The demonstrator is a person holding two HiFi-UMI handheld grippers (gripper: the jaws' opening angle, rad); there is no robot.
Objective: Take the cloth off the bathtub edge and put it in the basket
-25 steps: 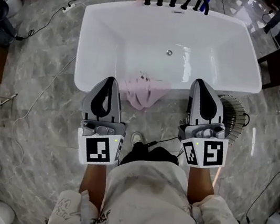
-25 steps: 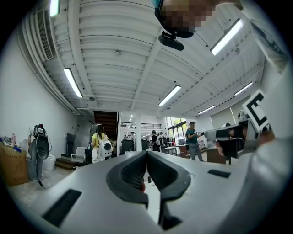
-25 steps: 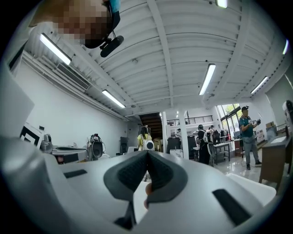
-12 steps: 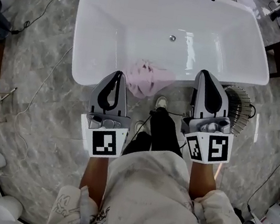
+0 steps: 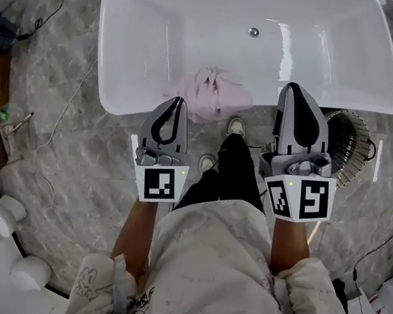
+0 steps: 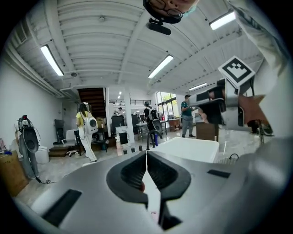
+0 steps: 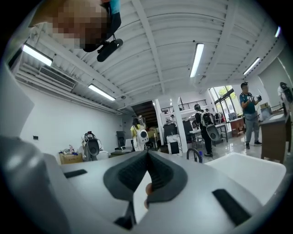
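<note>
Over the near edge of the bathtub, in the head view, the pink cloth lies bunched and draped, partly inside and partly hanging down the outer wall. The left tongs point at the rim just to the cloth's left, and the right tongs reach over the rim to its right, above the wire basket that stands on the floor against the tub. We judge the main risk to be a push instead of a grip: if closed tips meet the loose cloth, it could slide into the tub or drop beside our shoe. The basket could also be knocked, since it sits right under the right arm. From the left gripper view, the left tongs are pressed together with nothing between them and the tub ahead. The right gripper view shows the right tongs likewise together and empty, with the tub at lower right. Against the head view a second ago, we have stepped forward. The tub now sits larger and higher, its taps have left the picture, and both tongs have come close to the rim.
</note>
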